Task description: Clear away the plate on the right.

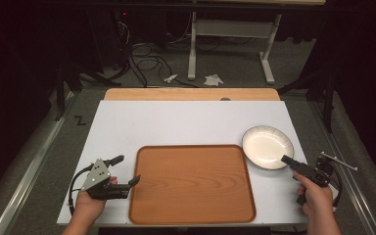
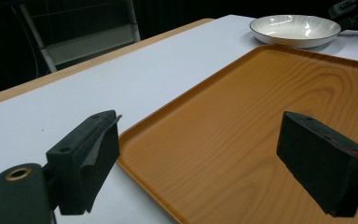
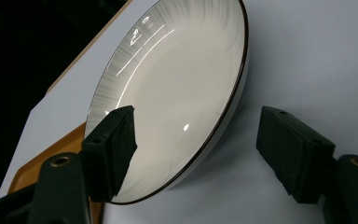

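Your right tongs (image 3: 196, 154) are gaping around the white plate's (image 3: 177, 84) rim; your left tongs (image 2: 209, 163) are hanging released over the tray's (image 2: 242, 130) edge.

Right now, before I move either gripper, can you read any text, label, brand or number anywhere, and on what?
"Z": a dark mark on the grey floor left of the table; it may be tape rather than a letter.
Nothing else is readable: the wooden tray, the white plate, the left gripper and the right gripper show no print.
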The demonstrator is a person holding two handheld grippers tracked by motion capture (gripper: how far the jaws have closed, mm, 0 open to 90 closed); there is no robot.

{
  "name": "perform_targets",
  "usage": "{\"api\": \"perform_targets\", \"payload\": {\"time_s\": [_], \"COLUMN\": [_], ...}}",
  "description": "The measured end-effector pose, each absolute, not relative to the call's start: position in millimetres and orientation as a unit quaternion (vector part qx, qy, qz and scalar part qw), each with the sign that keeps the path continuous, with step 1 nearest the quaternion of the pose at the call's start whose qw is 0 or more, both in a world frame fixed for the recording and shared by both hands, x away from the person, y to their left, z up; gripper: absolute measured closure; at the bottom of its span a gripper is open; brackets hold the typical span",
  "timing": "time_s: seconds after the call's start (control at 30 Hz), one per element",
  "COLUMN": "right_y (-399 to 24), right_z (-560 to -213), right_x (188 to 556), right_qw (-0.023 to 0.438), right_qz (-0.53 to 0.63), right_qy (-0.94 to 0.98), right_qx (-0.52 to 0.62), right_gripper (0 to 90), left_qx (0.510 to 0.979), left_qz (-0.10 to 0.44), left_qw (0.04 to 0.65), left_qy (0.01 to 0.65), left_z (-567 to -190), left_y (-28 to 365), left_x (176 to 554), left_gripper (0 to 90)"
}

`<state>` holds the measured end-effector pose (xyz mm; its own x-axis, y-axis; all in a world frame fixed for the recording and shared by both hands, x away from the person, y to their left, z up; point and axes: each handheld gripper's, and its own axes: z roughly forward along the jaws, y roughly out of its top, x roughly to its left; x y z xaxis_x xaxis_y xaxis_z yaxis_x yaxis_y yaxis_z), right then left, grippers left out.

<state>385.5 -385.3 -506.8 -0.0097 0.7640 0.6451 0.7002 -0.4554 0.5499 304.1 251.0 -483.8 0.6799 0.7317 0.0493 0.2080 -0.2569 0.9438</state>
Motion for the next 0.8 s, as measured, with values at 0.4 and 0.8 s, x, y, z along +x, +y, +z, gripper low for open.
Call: {"api": "perform_targets", "payload": {"time_s": [0.4,0.8], "right_y": [-390.2,-388.1], "right_z": [-512.0,-514.5], "right_x": [394.6,405.8], "right_qw": [0.031,0.030], "right_qz": [0.484,0.474], "right_qy": [0.511,0.506], "right_qx": [0.710,0.719], "right_gripper": [44.7,52.6], "left_qx": [0.752,0.751], "left_qz": [0.254,0.257], "left_qw": [0.519,0.517], "left_qy": [0.316,0.321], "left_z": [-484.9,-484.8], "left_y": [254.0,258.5], "left_x": [299.9,294.9], "left_gripper": [13.7,13.3]}}
